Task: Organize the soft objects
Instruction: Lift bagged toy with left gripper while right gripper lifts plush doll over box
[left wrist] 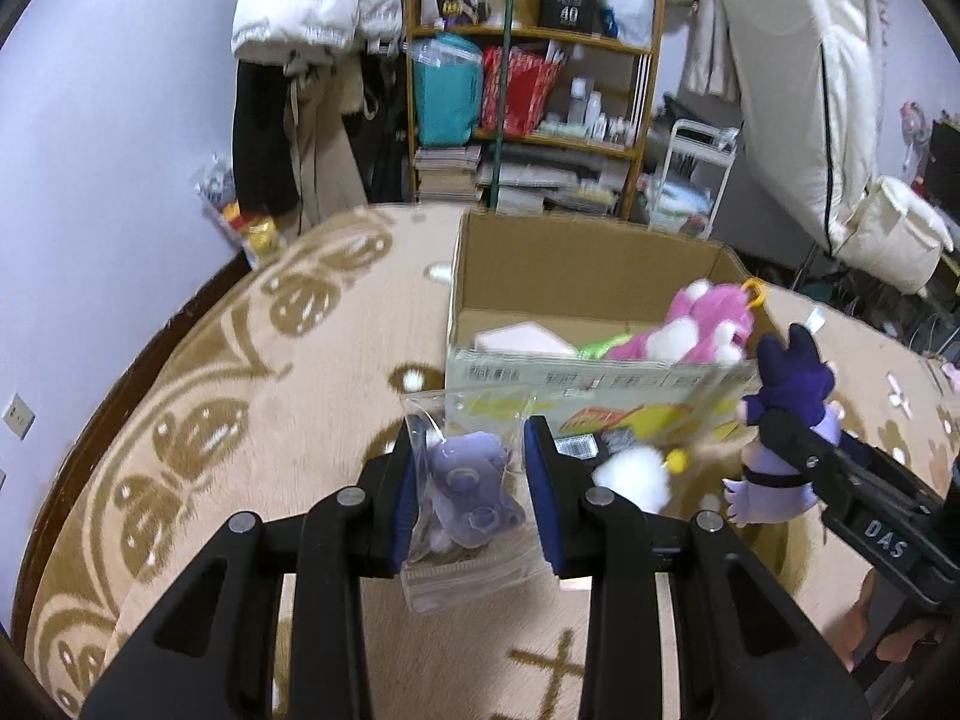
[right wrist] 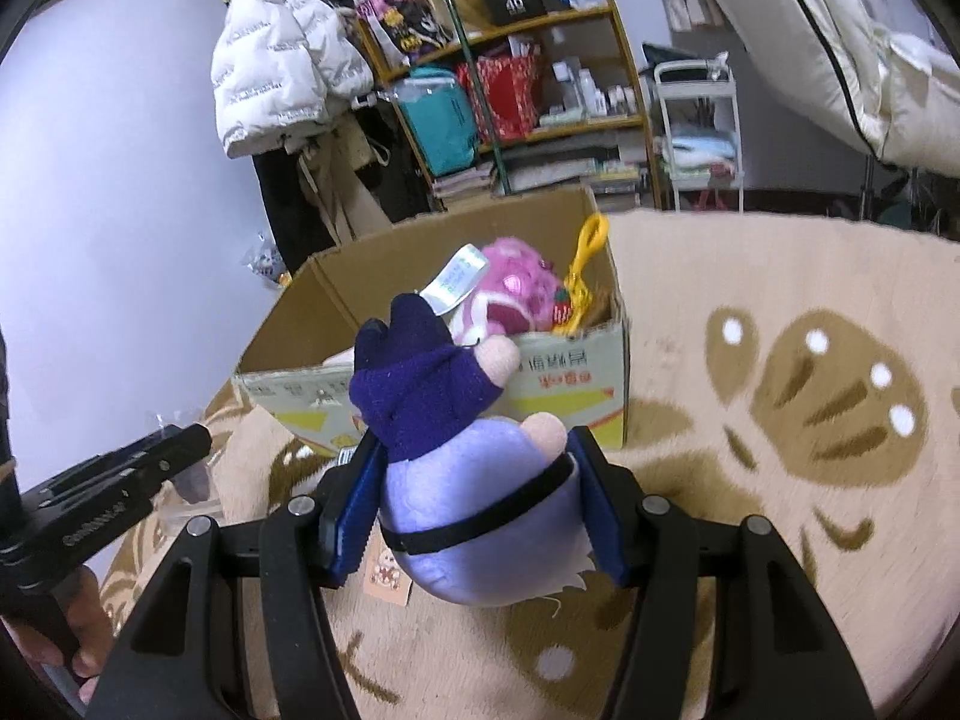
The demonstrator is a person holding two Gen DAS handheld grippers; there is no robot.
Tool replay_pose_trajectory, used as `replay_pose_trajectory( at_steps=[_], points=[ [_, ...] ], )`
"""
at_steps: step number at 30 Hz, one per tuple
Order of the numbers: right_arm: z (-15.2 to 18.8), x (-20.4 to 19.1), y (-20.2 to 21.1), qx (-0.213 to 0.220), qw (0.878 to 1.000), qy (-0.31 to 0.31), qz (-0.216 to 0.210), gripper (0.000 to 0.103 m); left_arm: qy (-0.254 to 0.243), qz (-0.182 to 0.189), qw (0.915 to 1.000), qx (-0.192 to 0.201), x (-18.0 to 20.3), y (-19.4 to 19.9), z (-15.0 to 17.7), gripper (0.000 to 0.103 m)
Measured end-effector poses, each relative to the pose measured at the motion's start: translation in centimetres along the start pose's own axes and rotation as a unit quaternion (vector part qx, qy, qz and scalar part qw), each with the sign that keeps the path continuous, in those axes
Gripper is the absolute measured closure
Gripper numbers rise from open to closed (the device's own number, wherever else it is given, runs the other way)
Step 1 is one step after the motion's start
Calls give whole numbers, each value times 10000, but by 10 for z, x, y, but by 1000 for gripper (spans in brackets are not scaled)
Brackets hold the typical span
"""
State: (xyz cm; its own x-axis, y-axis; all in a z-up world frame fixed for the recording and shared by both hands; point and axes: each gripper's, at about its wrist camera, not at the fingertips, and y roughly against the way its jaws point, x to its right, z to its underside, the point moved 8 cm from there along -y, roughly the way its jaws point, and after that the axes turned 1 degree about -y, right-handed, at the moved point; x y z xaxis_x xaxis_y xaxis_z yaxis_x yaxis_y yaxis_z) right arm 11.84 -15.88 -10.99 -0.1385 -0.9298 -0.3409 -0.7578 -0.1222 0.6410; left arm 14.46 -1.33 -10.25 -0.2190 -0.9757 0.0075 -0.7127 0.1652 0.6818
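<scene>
My left gripper (left wrist: pixel 471 489) is shut on a clear zip bag holding a small lilac plush (left wrist: pixel 474 480), just above the rug in front of the cardboard box (left wrist: pixel 576 264). My right gripper (right wrist: pixel 474 504) is shut on a purple plush with a dark hood (right wrist: pixel 456 456), held near the box's front wall (right wrist: pixel 564 384); it also shows in the left wrist view (left wrist: pixel 780 420). A pink plush (left wrist: pixel 702 324) with a yellow clip (right wrist: pixel 585 276) lies inside the box. A white fluffy toy (left wrist: pixel 630 477) lies on the rug by the box.
A beige patterned rug (right wrist: pixel 810 372) covers the floor. Behind the box stand a cluttered wooden shelf (left wrist: pixel 528 90), hanging coats (left wrist: pixel 312 12), a white cart (right wrist: pixel 696 138) and a folded mattress (left wrist: pixel 798 90). A small bagged toy (left wrist: pixel 258 234) lies by the left wall.
</scene>
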Motion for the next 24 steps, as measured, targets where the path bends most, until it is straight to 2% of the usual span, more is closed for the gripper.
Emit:
replay_pose_trajectory(
  at_steps=[11, 24],
  points=[
    [-29, -10, 20, 615, 9980, 149, -90, 40, 48, 162, 9963, 841, 0, 39, -30, 71],
    [-61, -22, 27, 1137, 9928, 325, -179, 40, -50, 269, 9888, 1465, 4, 61, -57, 71]
  ],
)
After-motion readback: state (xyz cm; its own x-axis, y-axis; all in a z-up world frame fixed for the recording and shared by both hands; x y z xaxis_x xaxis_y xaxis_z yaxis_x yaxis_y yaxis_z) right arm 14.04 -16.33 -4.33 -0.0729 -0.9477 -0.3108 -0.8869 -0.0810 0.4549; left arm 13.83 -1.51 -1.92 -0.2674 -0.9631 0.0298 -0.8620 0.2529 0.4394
